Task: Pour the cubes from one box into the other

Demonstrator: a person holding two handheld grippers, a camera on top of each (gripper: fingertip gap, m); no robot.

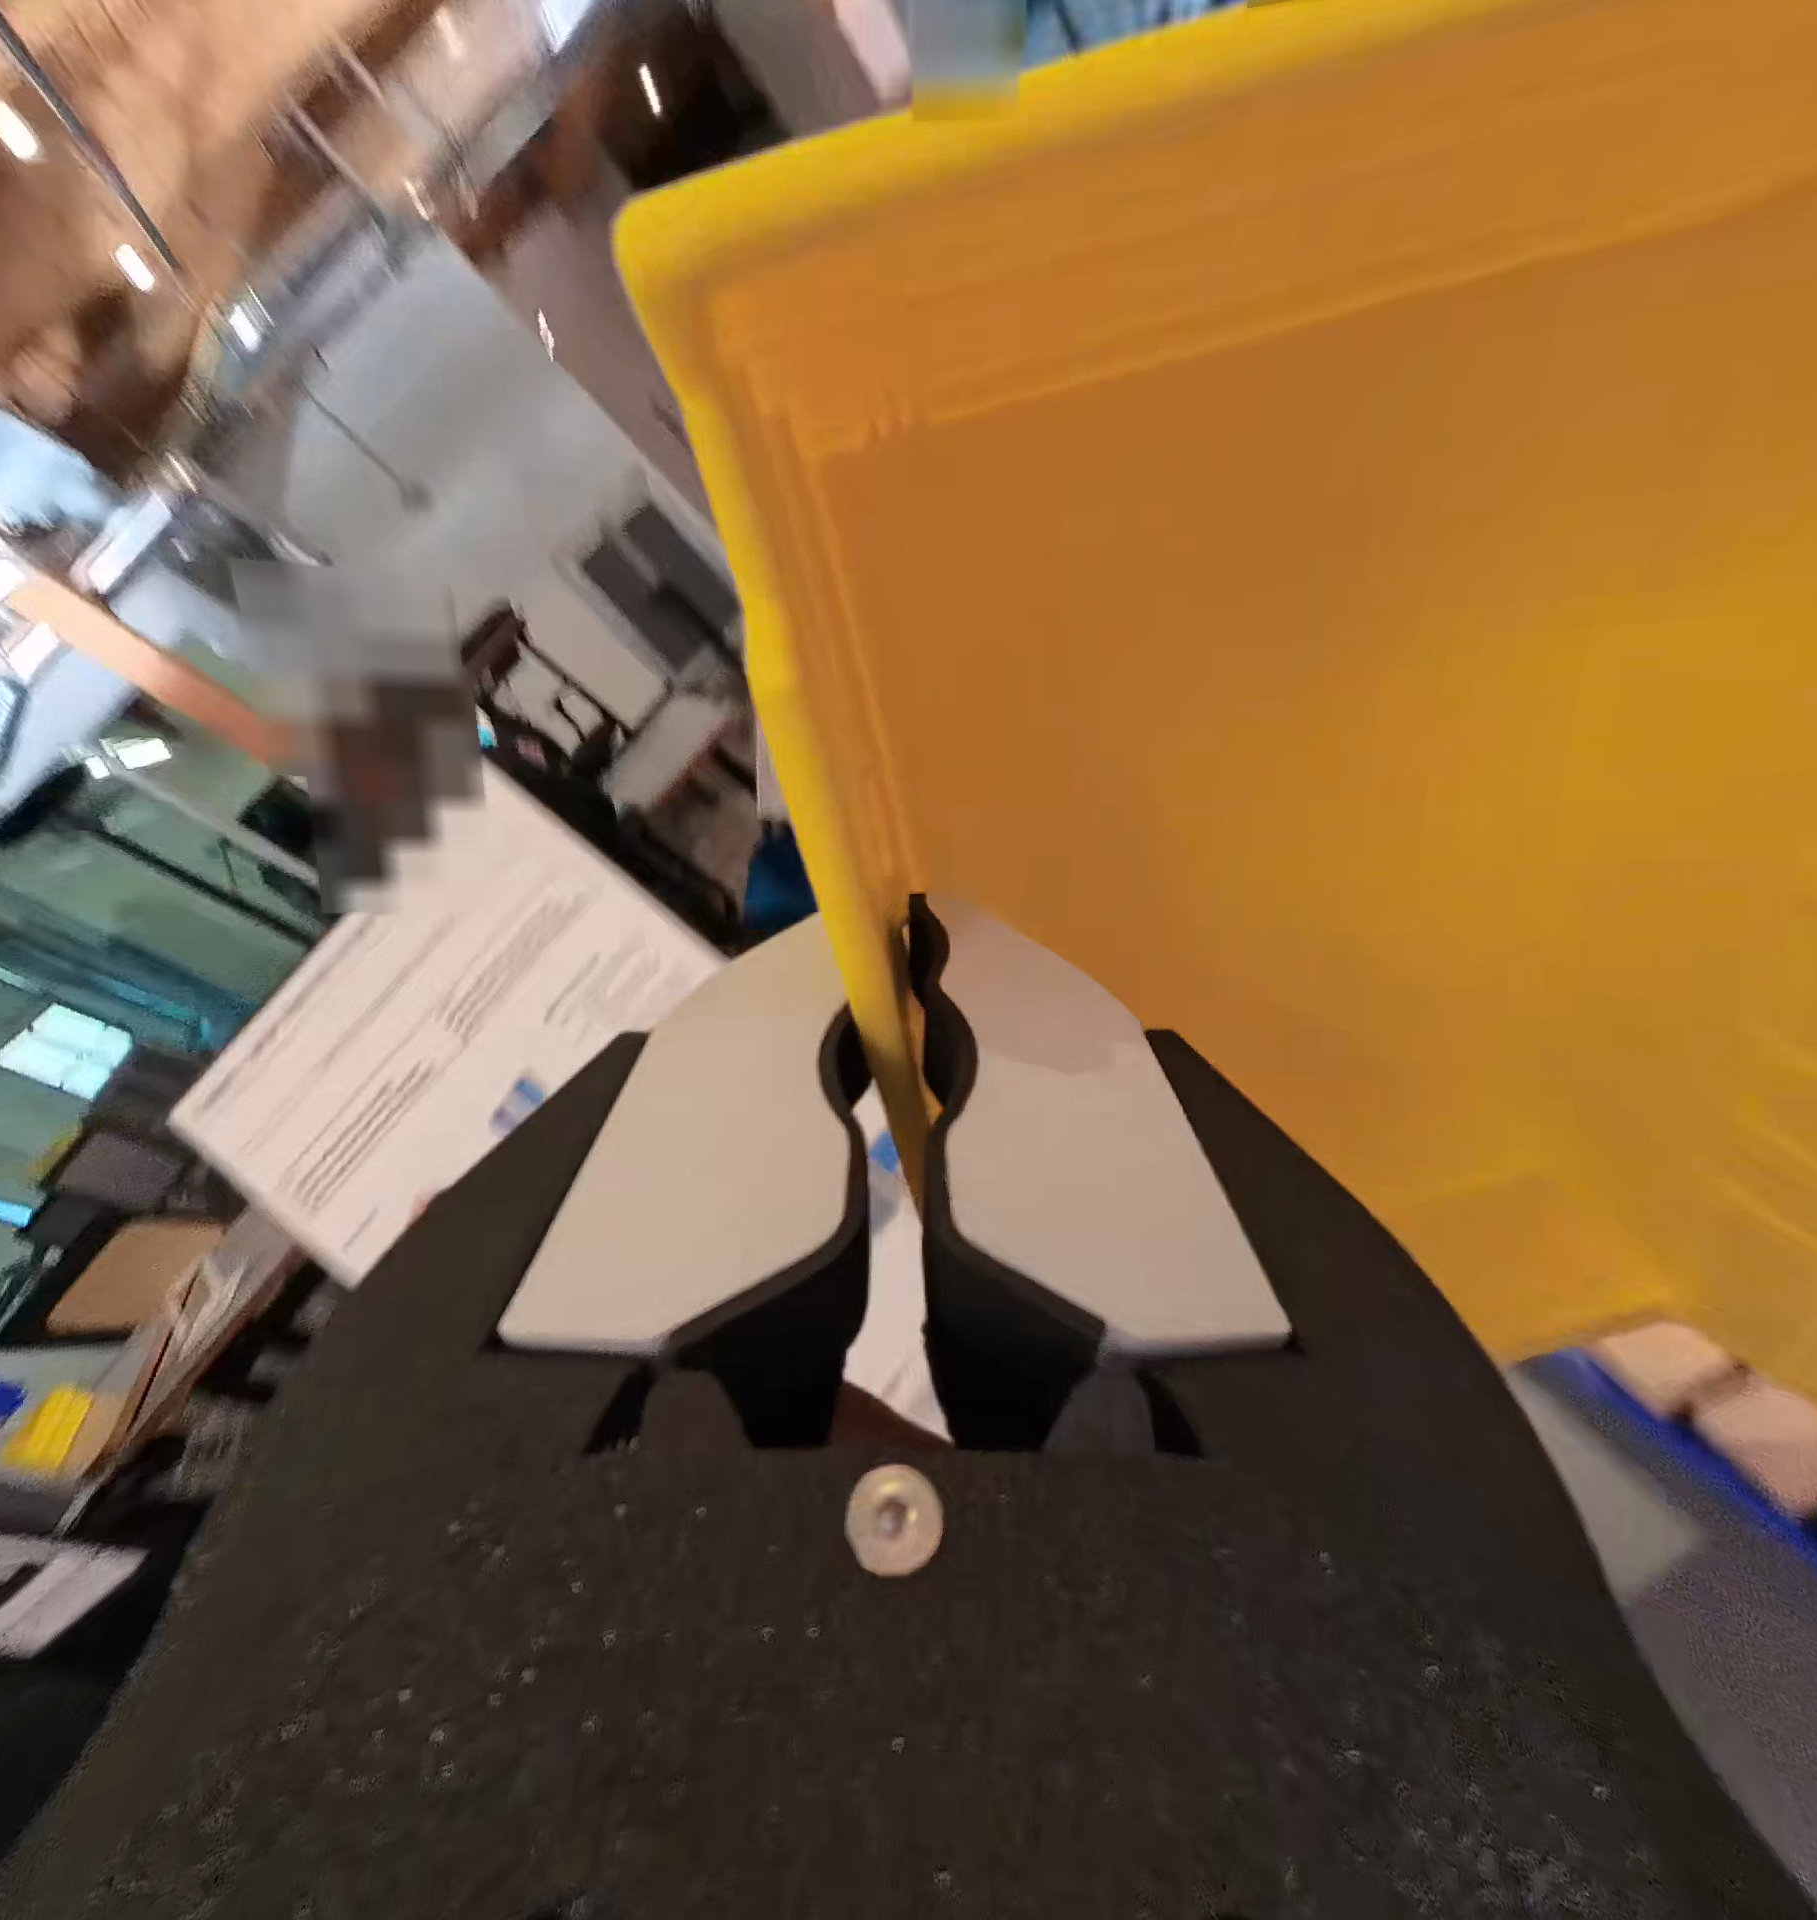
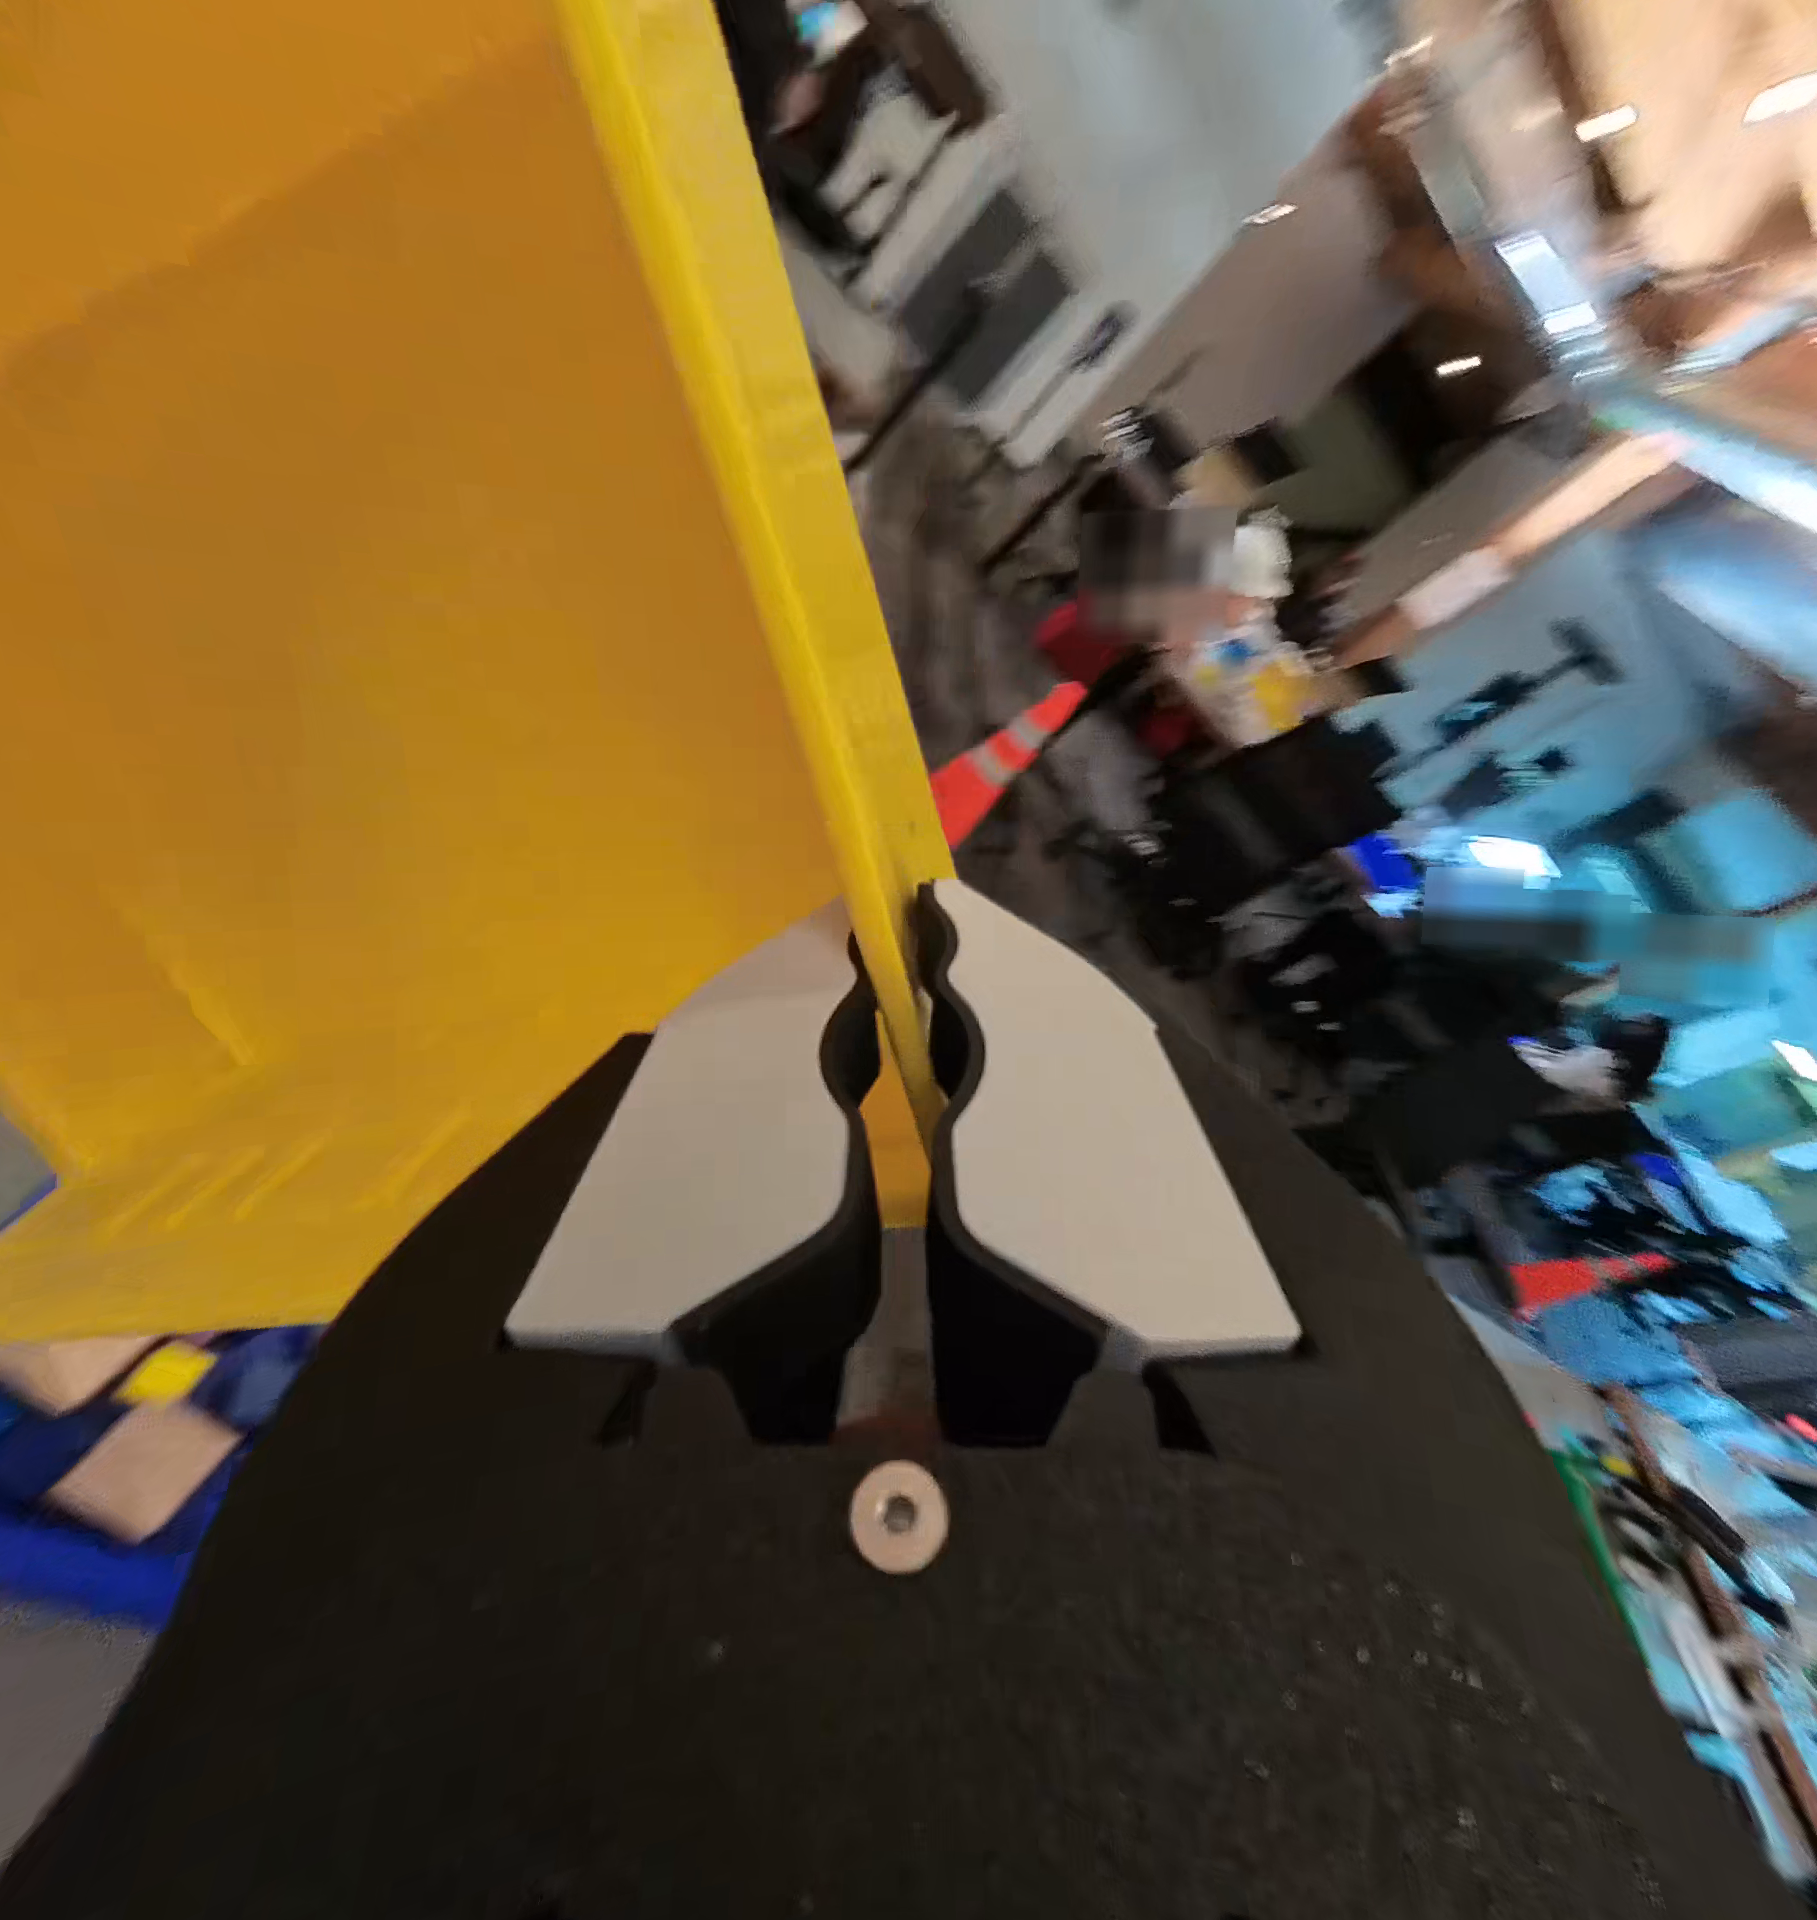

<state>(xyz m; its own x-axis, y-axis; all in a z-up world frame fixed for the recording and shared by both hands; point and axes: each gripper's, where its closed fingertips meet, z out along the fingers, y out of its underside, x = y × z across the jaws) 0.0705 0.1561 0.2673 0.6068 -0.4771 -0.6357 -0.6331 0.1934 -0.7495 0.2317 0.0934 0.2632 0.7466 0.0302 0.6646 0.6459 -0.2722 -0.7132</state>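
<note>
A yellow box (image 1: 1351,675) is held up and tilted steeply, and its inside looks empty in both views. My left gripper (image 1: 899,997) is shut on its left wall. My right gripper (image 2: 899,987) is shut on the opposite wall of the yellow box (image 2: 312,571). Below it lies a blue box (image 1: 1735,1496) with wooden cubes (image 1: 1756,1439) inside. The blue box (image 2: 42,1558) shows at the lower left of the right wrist view, with wooden cubes (image 2: 135,1475) and a yellow cube (image 2: 166,1371) in it.
The background is a blurred workshop. A white board (image 1: 436,1070) with printed sheets stands to the left. Orange traffic cones (image 2: 997,758) and dark equipment stand on the floor to the right. A grey table surface (image 1: 1766,1714) lies beside the blue box.
</note>
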